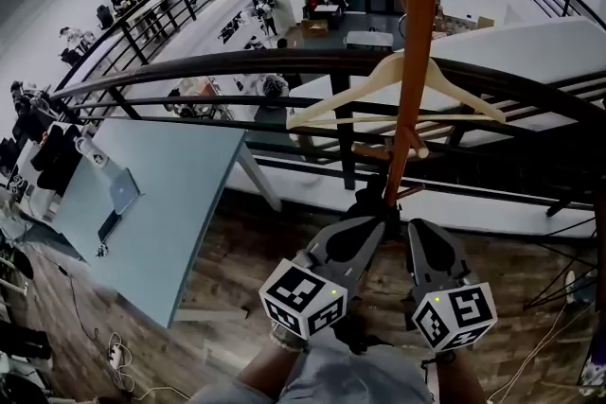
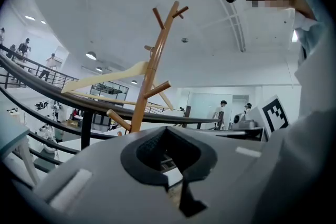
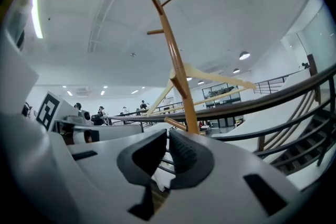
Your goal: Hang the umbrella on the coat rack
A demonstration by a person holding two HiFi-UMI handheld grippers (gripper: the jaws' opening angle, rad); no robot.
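Wood of a warm orange-brown colour forms the coat rack, a slim round pole with short pegs that branch upward at several heights. It stands upright just in front of a dark metal railing. A pale wooden clothes hanger hangs against the pole, with its arms spread to both sides. The foot of the pole is hidden behind the grippers in the head view.

Both grippers are held low and close to the person's body, side by side, and they tilt upward toward the pole. Their marker cubes are the part nearest to the head camera.

The left gripper has its jaw tips brought together, so that only the oval hollow between the dark pads is left, and nothing is inside it. The right gripper has its jaws a little apart (only a thin slit, through which the railing bars show), and it also holds nothing.

The rack rises just beyond the tips of both grippers. In the left gripper view the pole goes up above the jaws and slightly to the left. In the right gripper view it goes up almost directly above them. I cannot tell if either gripper touches it.

To the left, a grey-blue table stands on the wooden plank floor.
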